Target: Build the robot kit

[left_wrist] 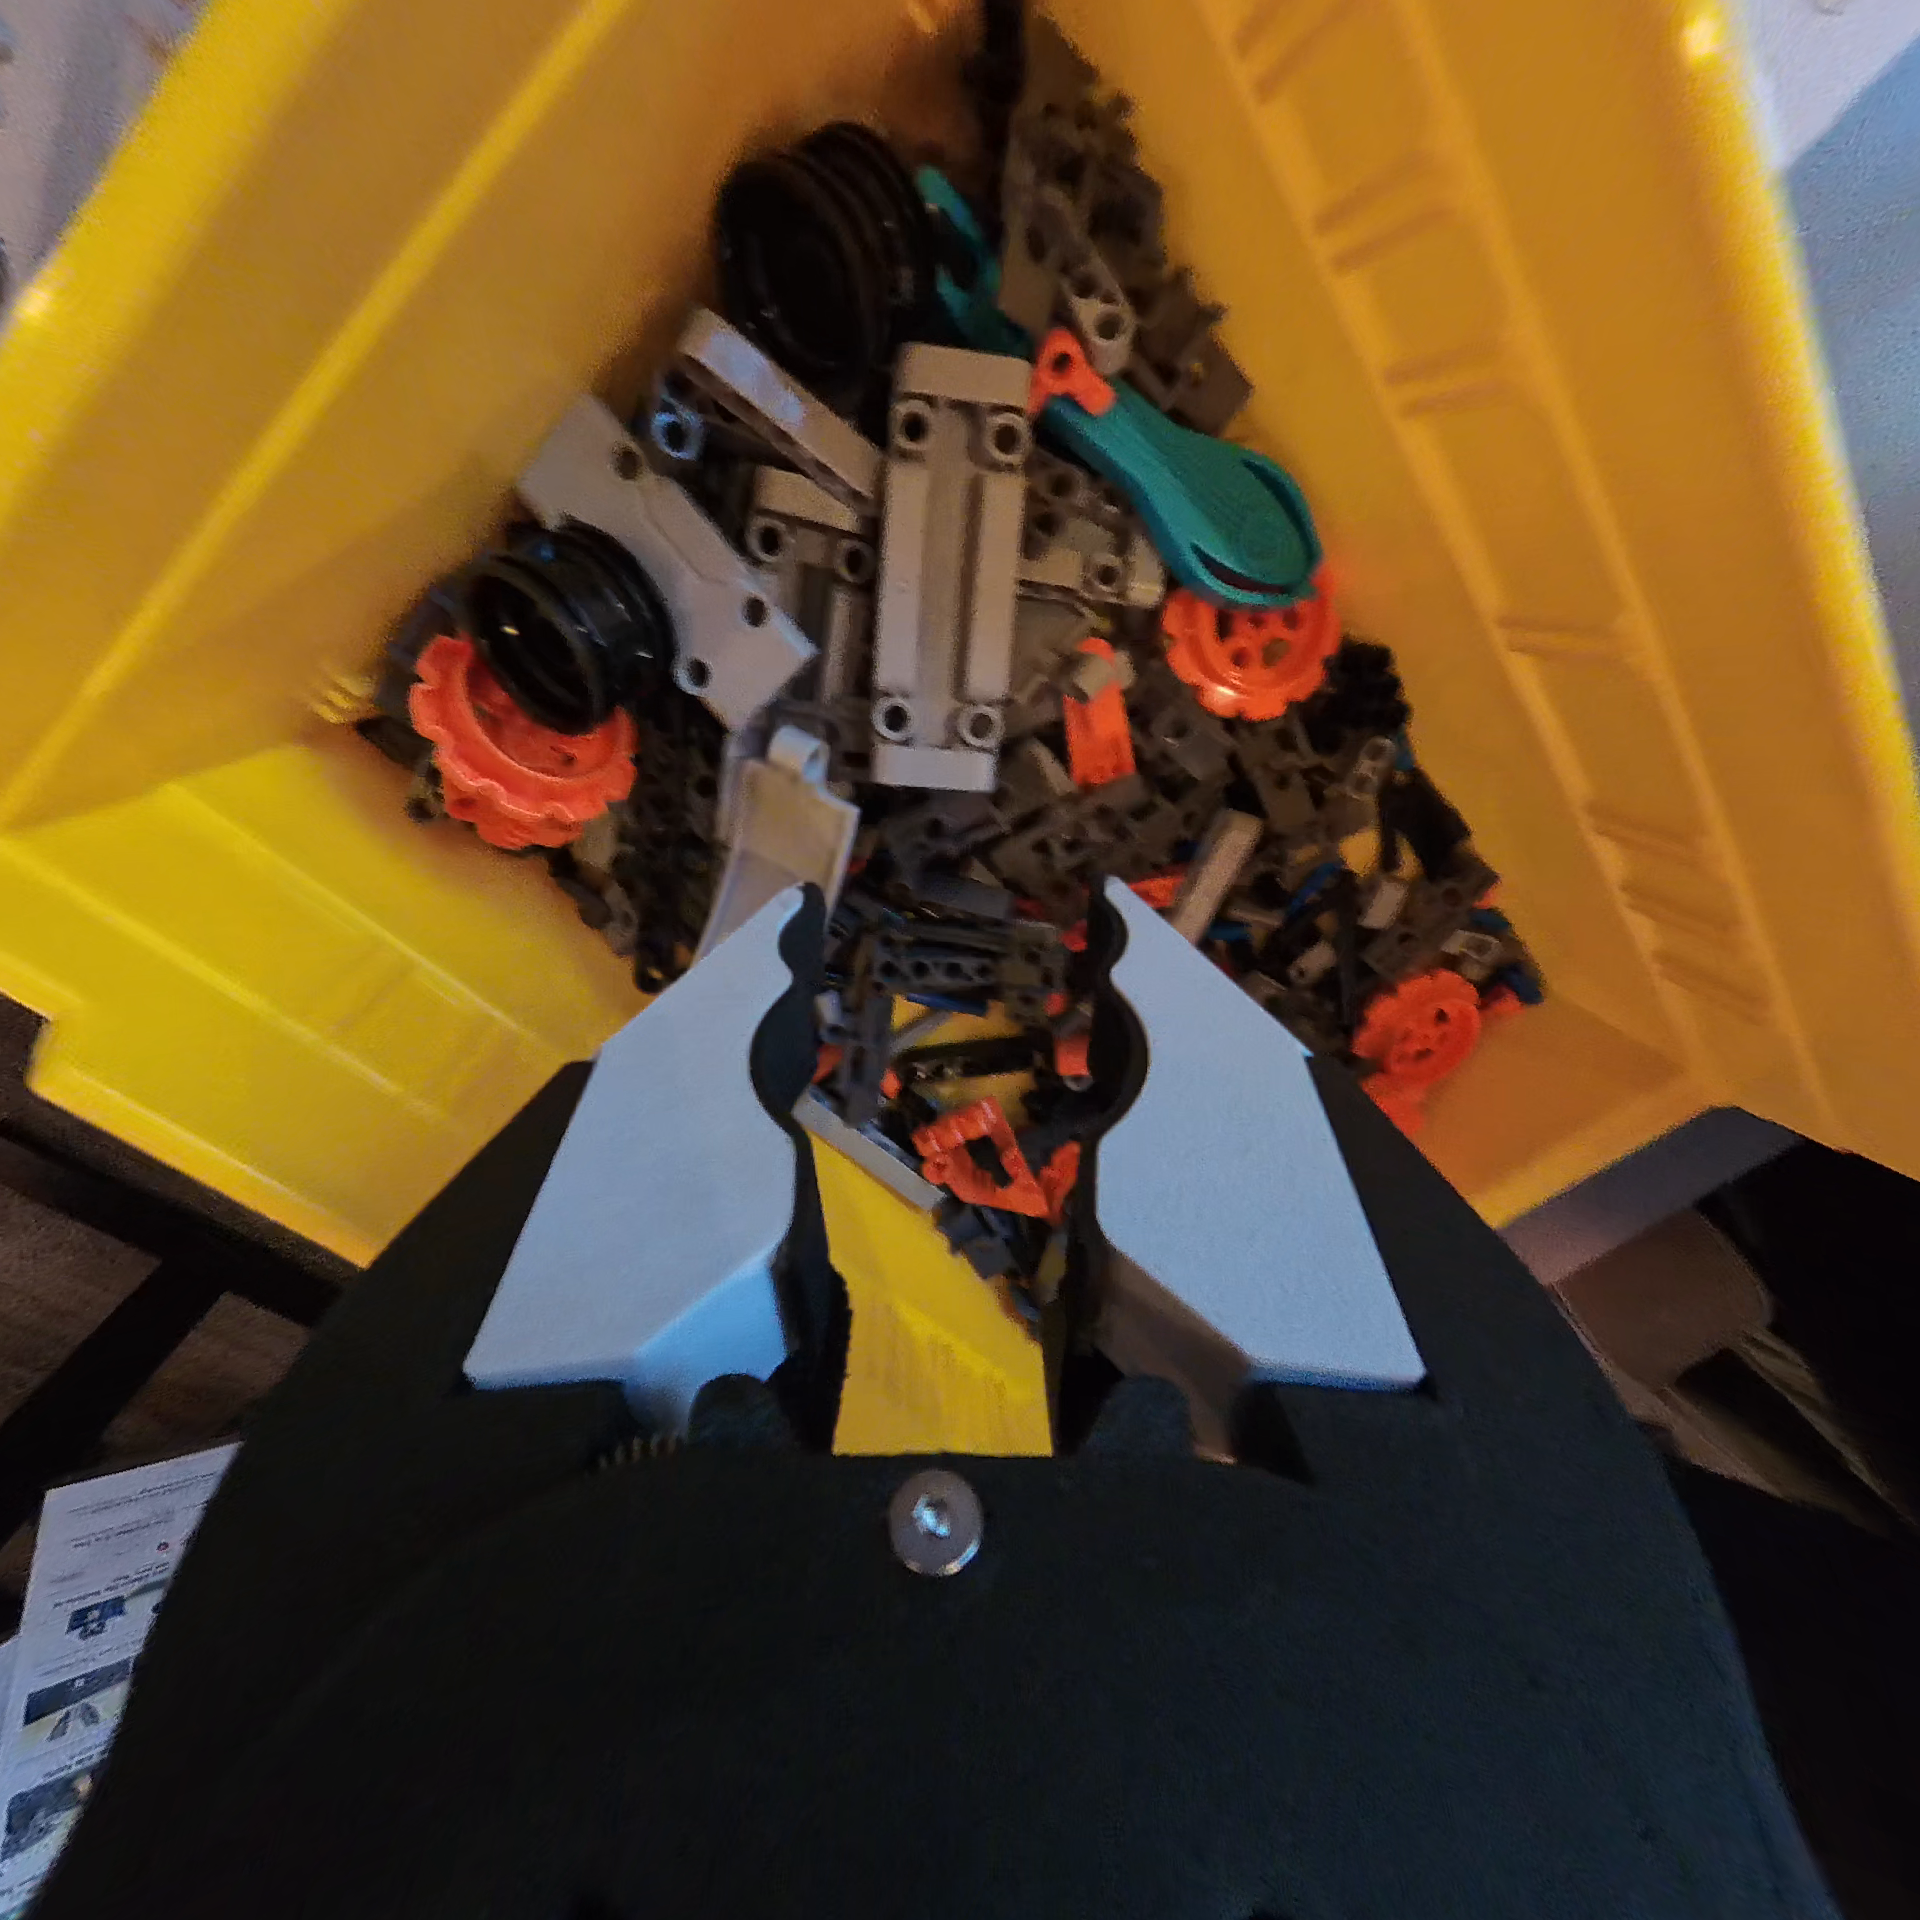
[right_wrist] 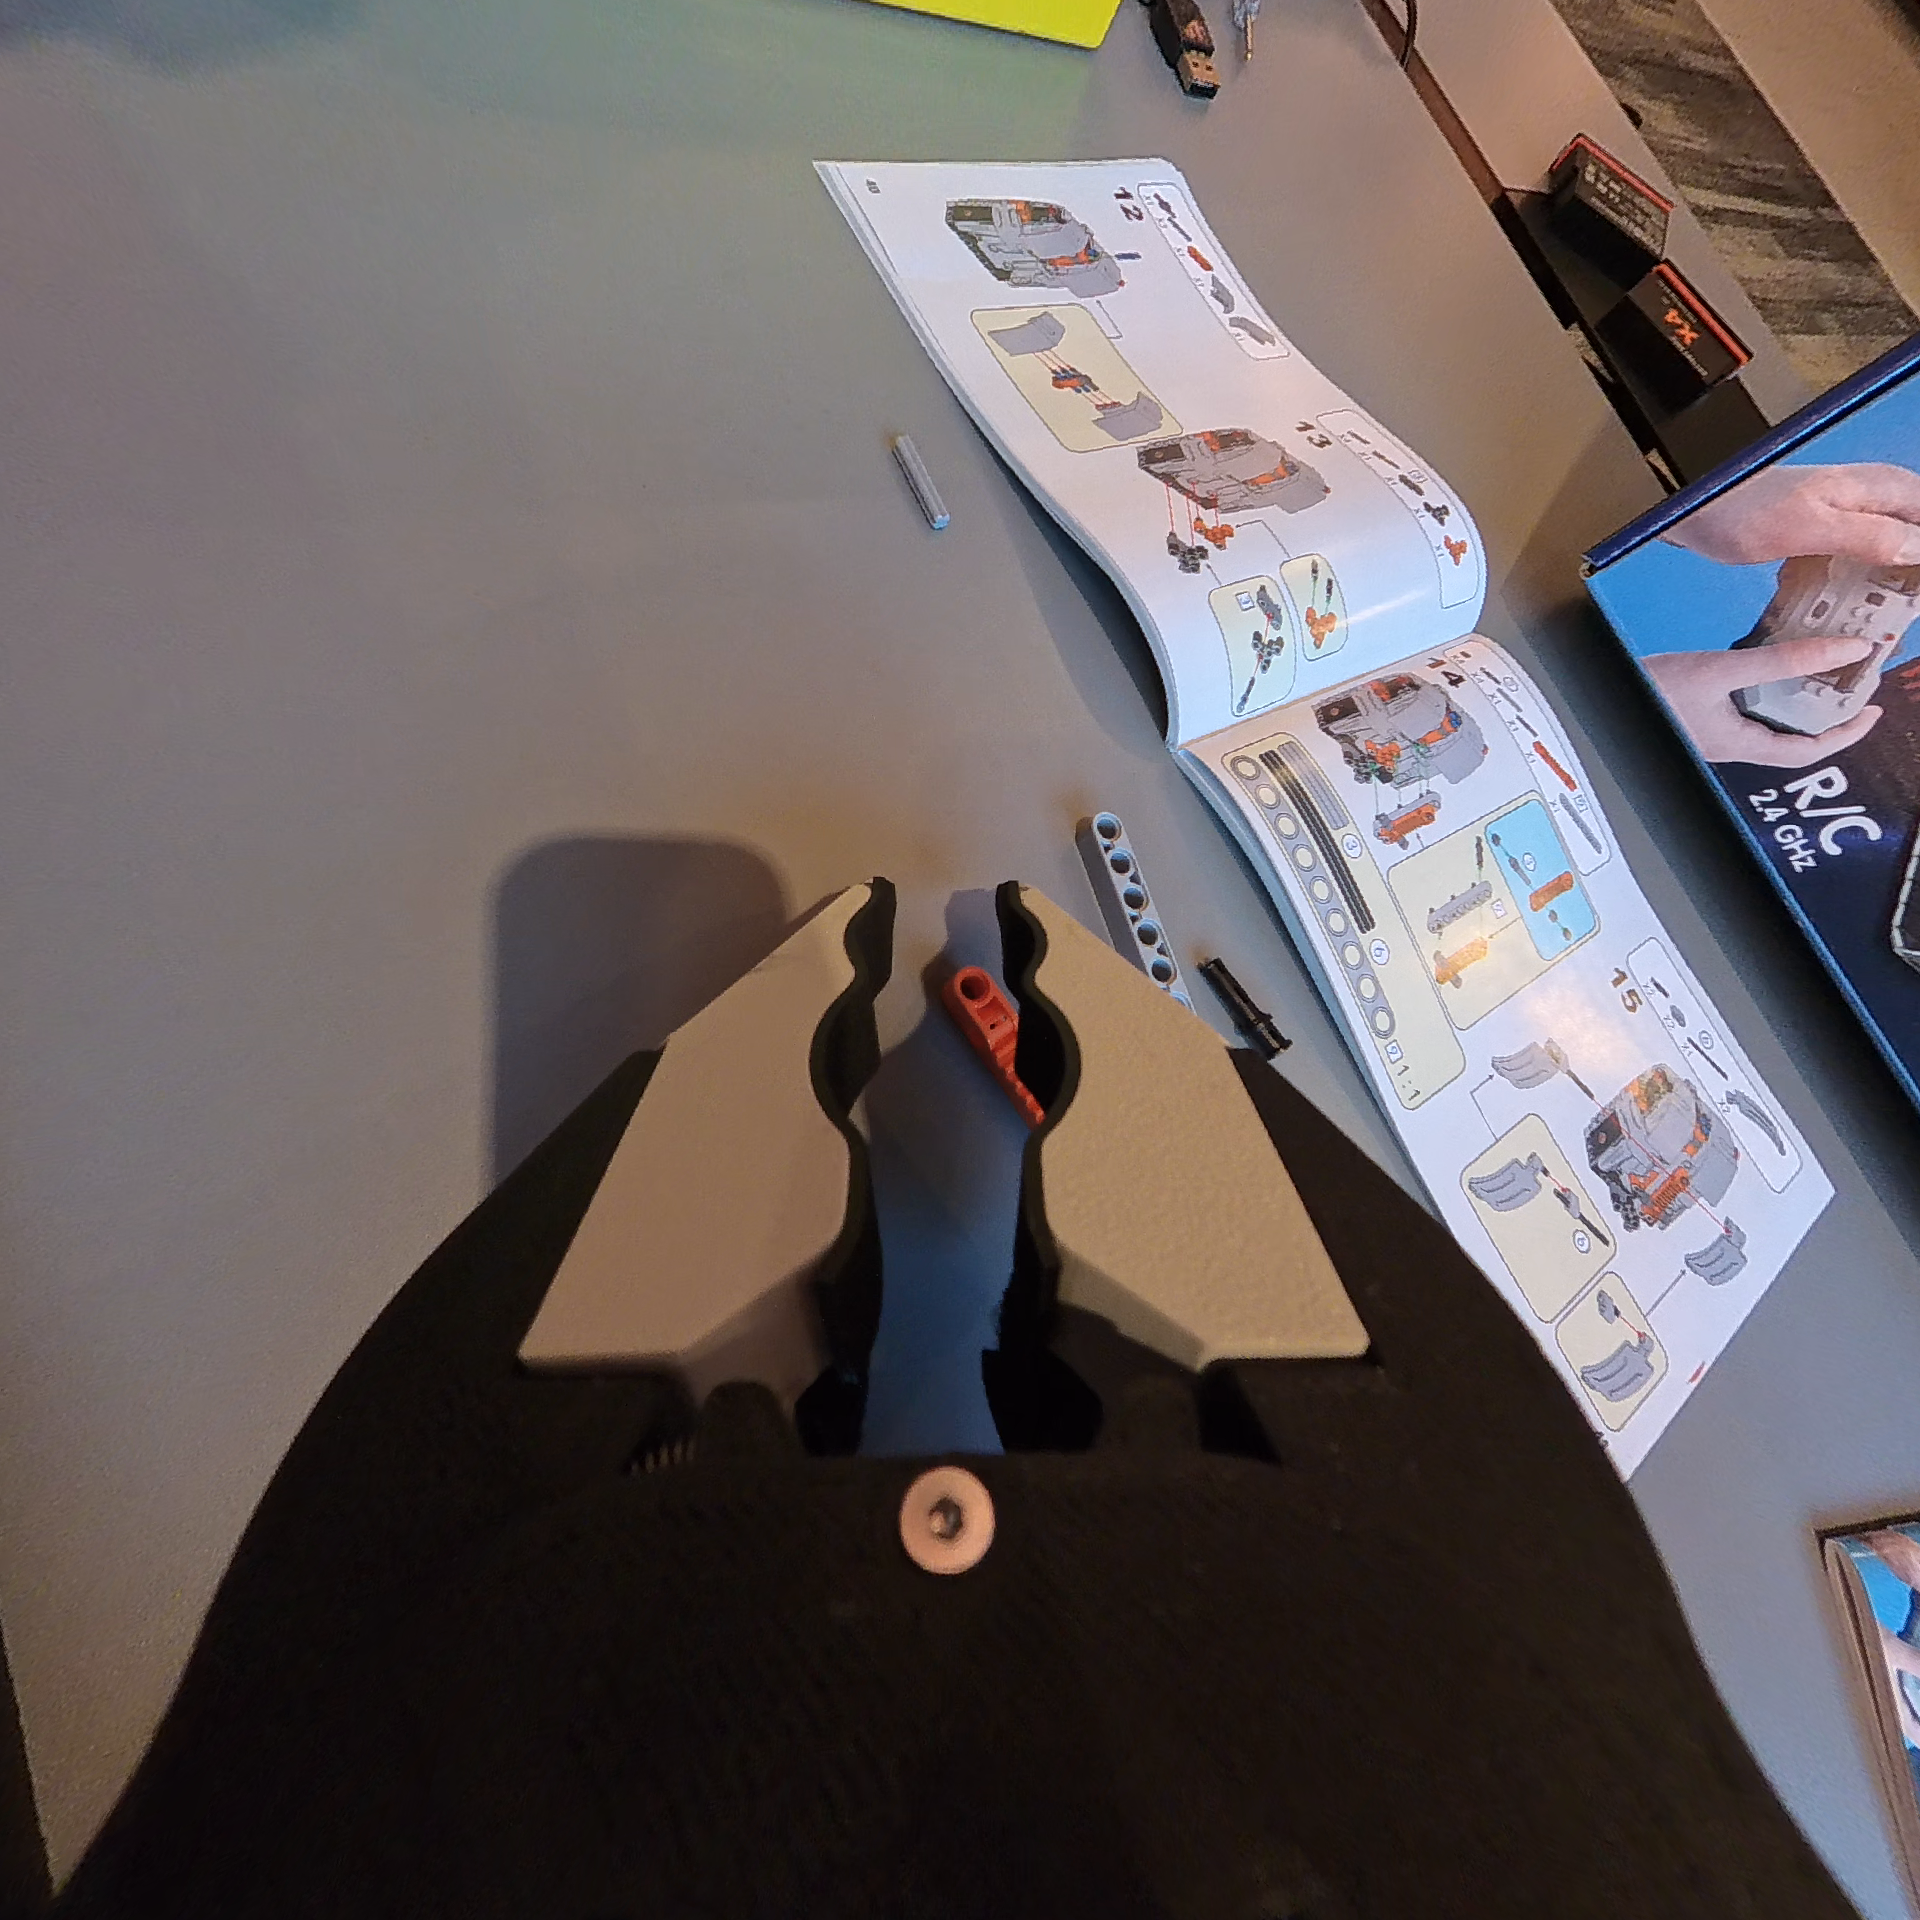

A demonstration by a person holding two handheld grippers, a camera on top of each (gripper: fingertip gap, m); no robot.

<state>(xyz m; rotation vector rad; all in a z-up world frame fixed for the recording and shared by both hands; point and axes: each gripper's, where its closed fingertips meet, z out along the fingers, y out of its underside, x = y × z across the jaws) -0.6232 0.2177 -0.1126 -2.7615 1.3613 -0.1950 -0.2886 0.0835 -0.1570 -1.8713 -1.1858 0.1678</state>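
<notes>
Left gripper (left_wrist: 956,914) hangs released, jaws apart, over loose building pieces (left_wrist: 966,810) in a yellow bin (left_wrist: 312,436). Right gripper (right_wrist: 943,902) is also released, jaws apart around an orange piece (right_wrist: 982,1023) lying on the grey table (right_wrist: 416,468), beside an open booklet (right_wrist: 1351,727).

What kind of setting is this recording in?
Probably a hobby or office desk used for building a brick model: a yellow plastic bin full of building-brick parts, an open illustrated instruction booklet and loose pieces on a grey table.
</notes>
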